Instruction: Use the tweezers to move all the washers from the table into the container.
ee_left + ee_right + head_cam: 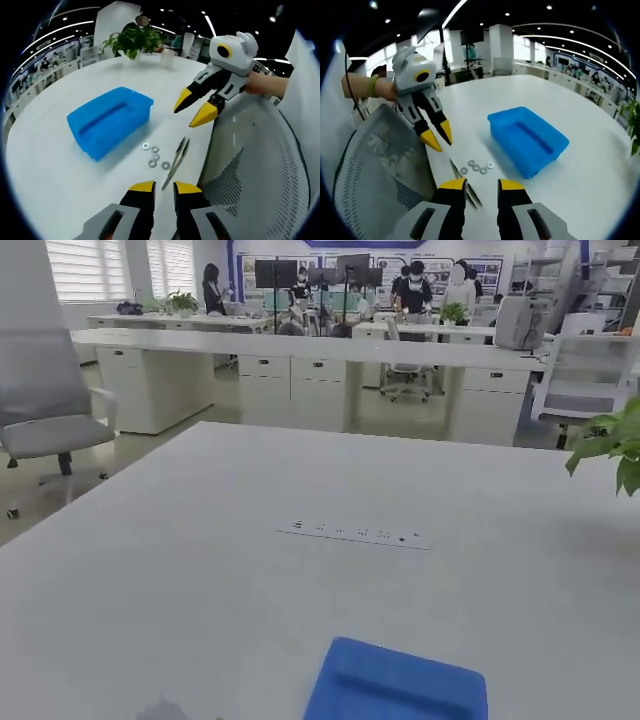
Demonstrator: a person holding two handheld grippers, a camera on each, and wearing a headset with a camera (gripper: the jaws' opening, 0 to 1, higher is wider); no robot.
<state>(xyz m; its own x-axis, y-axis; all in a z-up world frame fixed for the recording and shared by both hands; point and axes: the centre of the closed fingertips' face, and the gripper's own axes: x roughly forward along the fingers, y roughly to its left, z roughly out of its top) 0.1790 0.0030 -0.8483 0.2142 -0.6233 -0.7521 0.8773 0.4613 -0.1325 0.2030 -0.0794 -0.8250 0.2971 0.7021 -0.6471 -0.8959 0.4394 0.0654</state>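
Observation:
Several small metal washers [155, 156] lie in a cluster on the white table, beside a pair of metal tweezers [176, 160]. A blue rectangular container [110, 122] stands just beyond them, and its near edge shows low in the head view [395, 680]. My left gripper [164, 187] hovers open above the near end of the tweezers, holding nothing. My right gripper [184, 117] hangs open over the table edge opposite. In the right gripper view, its own tips [482, 185] frame the tweezers [465, 185], with the washers [477, 167], container [527, 137] and left gripper [441, 143] ahead.
A grey mesh chair back [250, 165] stands close against the table edge beside the tweezers, also seen from the other side [380, 165]. A potted plant [132, 40] stands at the table's far end. A power socket strip [355, 533] is set into the tabletop.

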